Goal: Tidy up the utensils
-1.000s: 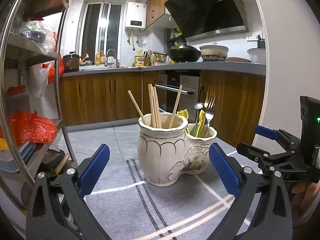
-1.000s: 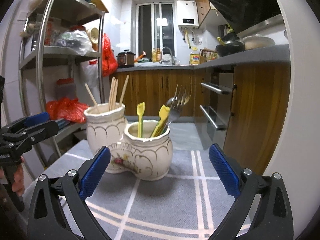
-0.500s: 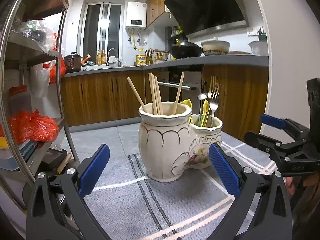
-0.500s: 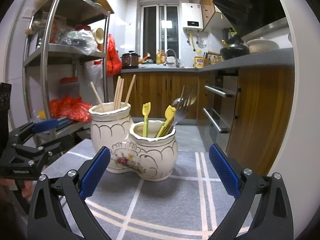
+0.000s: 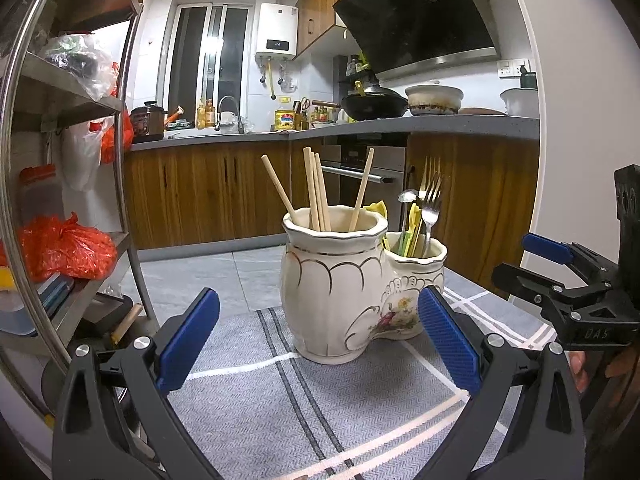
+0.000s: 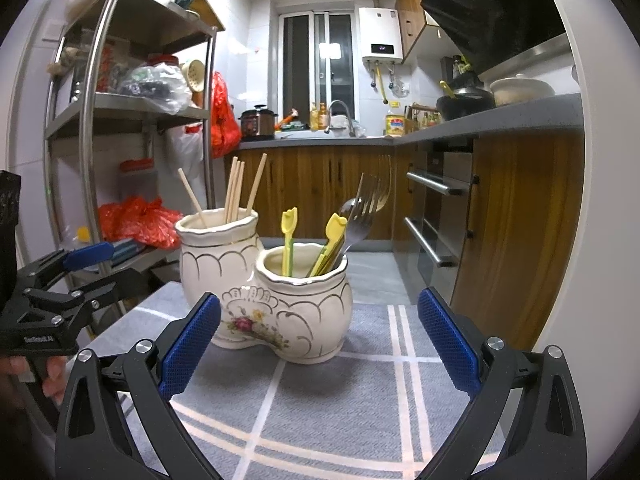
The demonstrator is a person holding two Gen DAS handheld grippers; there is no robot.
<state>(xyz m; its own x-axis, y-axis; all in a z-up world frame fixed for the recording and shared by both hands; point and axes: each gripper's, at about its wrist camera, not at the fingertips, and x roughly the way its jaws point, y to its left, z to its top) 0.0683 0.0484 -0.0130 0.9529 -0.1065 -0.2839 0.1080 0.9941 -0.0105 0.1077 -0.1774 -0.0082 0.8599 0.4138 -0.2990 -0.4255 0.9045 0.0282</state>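
Nearest the lens in each wrist view, the blue pads of a claw stand wide apart with nothing between them: the left claw (image 5: 318,340) is released and empty, and so is the right claw (image 6: 318,340). Each claw also shows at the edge of the other's view, held level just above the worktop, a fingertip of the person's hand visible under its handle.

Under both claws lies a grey cloth with white and dark stripes (image 6: 340,404), covering the worktop. Just ahead of the claws, roughly centred between them, stands the cream ceramic double utensil holder (image 5: 352,292), upright on the cloth. From the left claw the taller pot is the nearer one and holds wooden chopsticks (image 5: 318,190); the shorter pot sits behind and to the right. From the right claw the shorter pot is nearer, holding yellow-topped plastic picks (image 6: 289,236), a metal spoon and metal forks (image 6: 366,208).

No loose utensil lies on the visible cloth, so the sorting appears finished or close to it, judged from how things stand. The next move likely calls only for drawing both claws back clear without knocking the holder, or checking outside these views for stray pieces.

Beyond the holder are wooden kitchen cabinets (image 6: 320,192) and a steel shelf rack (image 6: 120,120).
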